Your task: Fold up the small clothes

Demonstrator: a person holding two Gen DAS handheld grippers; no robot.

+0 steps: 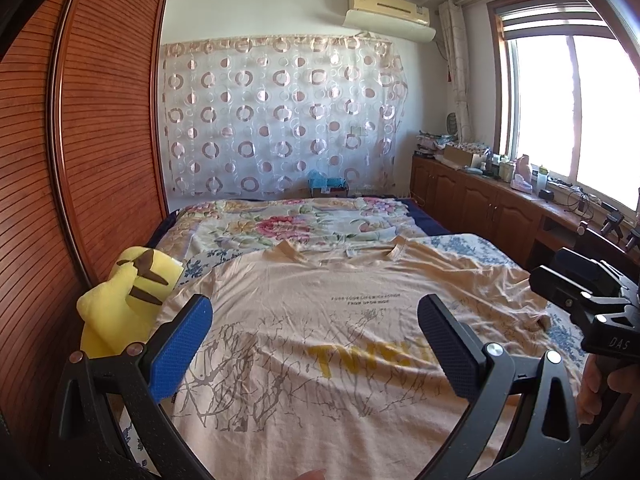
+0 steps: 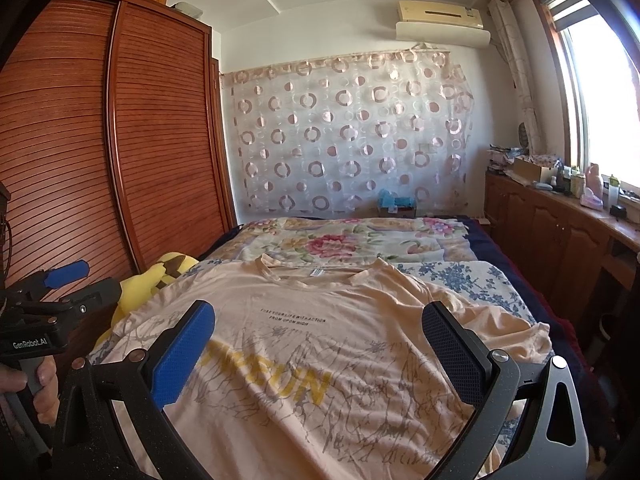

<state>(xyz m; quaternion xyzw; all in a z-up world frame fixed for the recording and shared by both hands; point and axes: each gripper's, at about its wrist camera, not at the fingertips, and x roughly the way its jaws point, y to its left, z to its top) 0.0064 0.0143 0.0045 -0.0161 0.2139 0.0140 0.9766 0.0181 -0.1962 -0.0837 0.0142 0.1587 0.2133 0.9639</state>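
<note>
Sunlight from a window (image 1: 560,112) on the right fills a bedroom where a bed (image 2: 460,276) takes up most of the floor, with a slatted wooden wardrobe (image 1: 104,120) along its left side and a circle-patterned curtain (image 2: 348,128) hung across the far wall under an air conditioner (image 2: 440,20). A low wooden cabinet (image 1: 480,200) crowded with bottles and boxes runs below the window.

A peach T-shirt (image 2: 320,320) lies spread face up on the near half of the bed, collar toward the far end and hem nearest the cameras. It is mostly flat (the right sleeve is rumpled), with small dark lettering across the chest, yellow letters lower down and a grey branch-like print around them. Beyond the collar lies a floral quilt (image 1: 288,224). A yellow plush toy (image 1: 128,296) sits at the left edge of the bed, just beside the shirt's left sleeve.

The left gripper (image 1: 316,320) hovers over the near left part of the shirt with its jaws wide and nothing between them. The right gripper (image 2: 318,324) hovers over the near right part, jaws likewise spread wide and empty. Each camera catches the other gripper at its edge, with a hand (image 2: 28,384) wrapped around the handle.
</note>
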